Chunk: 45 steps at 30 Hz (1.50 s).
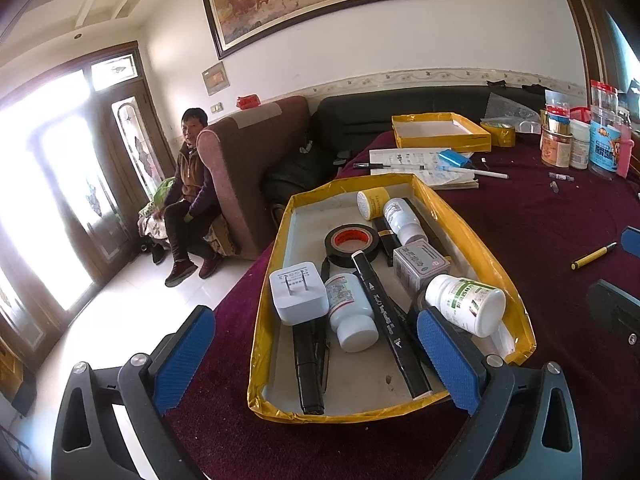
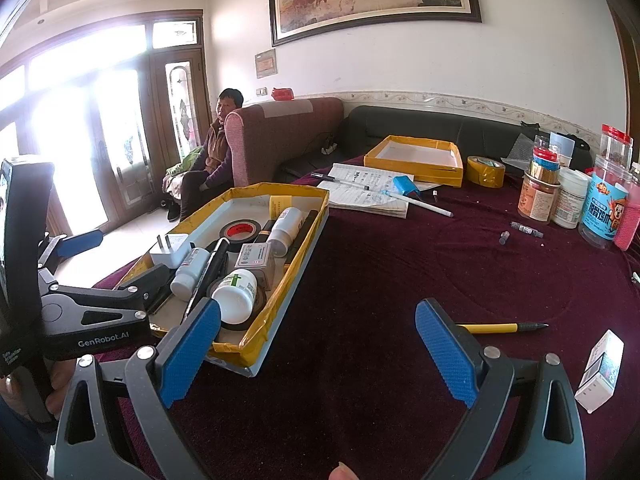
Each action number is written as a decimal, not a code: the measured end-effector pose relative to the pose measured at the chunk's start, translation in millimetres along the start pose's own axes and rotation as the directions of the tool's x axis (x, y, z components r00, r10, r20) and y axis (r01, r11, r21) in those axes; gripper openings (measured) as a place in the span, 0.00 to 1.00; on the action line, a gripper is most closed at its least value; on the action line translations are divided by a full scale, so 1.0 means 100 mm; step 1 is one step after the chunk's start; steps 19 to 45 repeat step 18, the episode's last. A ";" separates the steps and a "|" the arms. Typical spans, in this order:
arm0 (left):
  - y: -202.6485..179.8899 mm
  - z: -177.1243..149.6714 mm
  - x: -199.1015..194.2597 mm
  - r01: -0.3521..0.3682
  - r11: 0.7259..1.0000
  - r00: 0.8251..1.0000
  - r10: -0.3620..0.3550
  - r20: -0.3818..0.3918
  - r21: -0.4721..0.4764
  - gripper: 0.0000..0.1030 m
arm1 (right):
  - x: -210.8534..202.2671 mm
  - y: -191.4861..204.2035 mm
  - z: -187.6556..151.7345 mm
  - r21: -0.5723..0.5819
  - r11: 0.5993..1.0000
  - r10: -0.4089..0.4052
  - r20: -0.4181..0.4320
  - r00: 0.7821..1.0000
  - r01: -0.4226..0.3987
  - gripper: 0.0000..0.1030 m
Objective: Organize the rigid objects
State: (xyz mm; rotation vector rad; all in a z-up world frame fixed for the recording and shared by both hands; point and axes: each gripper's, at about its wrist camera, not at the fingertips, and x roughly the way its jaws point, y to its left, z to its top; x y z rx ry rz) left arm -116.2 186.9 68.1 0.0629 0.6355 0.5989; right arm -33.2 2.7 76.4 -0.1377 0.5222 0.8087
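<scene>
Left gripper [image 1: 316, 354] jaws wide over yellow tray [image 1: 484, 248] of bottles, right gripper [image 2: 318, 350] jaws wide, empty, near yellow pen [image 2: 494, 327]

A yellow-edged tray [image 1: 472, 216] is sitting on the maroon desk [image 2: 400, 272], holding white pill bottles [image 1: 466, 304], black tape [image 1: 351, 243], a white charger [image 1: 298, 298], black markers [image 1: 384, 312] and a small box [image 1: 420, 266], while a yellow pen [image 2: 500, 327] is lying apart beside it

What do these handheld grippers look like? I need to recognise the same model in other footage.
Both the left gripper and right gripper have dark grey frames with triangular cutouts, silver pivot screws and blue ribbed finger pads. The right-wrist view shows white "GenRobot.AI" lettering on the left gripper's body.
</scene>
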 end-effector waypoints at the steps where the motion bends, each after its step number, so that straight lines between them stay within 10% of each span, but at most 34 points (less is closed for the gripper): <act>1: 0.00 0.00 0.00 0.002 1.000 1.000 -0.002 -0.001 0.000 0.99 | 0.00 0.00 0.00 0.000 1.000 0.000 -0.001 1.000 0.000 0.95; 45: 0.08 0.01 -0.02 0.031 0.999 0.999 -0.032 -0.035 -0.016 0.99 | 0.00 0.00 0.00 0.000 1.000 -0.001 0.000 1.000 0.001 0.95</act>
